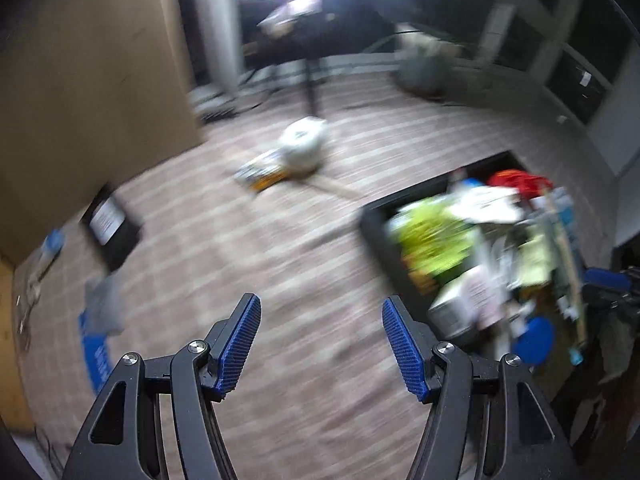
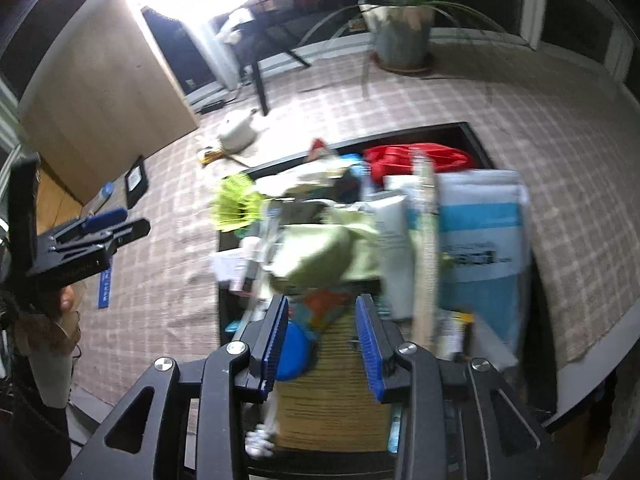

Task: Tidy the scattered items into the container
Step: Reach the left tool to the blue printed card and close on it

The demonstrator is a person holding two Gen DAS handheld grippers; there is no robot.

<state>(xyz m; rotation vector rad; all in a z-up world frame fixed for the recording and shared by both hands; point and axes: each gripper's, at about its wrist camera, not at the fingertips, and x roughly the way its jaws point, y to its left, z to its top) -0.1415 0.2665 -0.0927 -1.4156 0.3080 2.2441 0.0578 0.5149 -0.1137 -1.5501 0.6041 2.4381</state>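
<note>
Right claw point(image 2: 322, 340) gapes empty over the crammed container point(image 2: 472, 136).

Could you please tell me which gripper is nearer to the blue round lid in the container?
Right. The right gripper hangs directly over the blue round lid in the container; the left gripper is off to its side, above the carpet.
</note>
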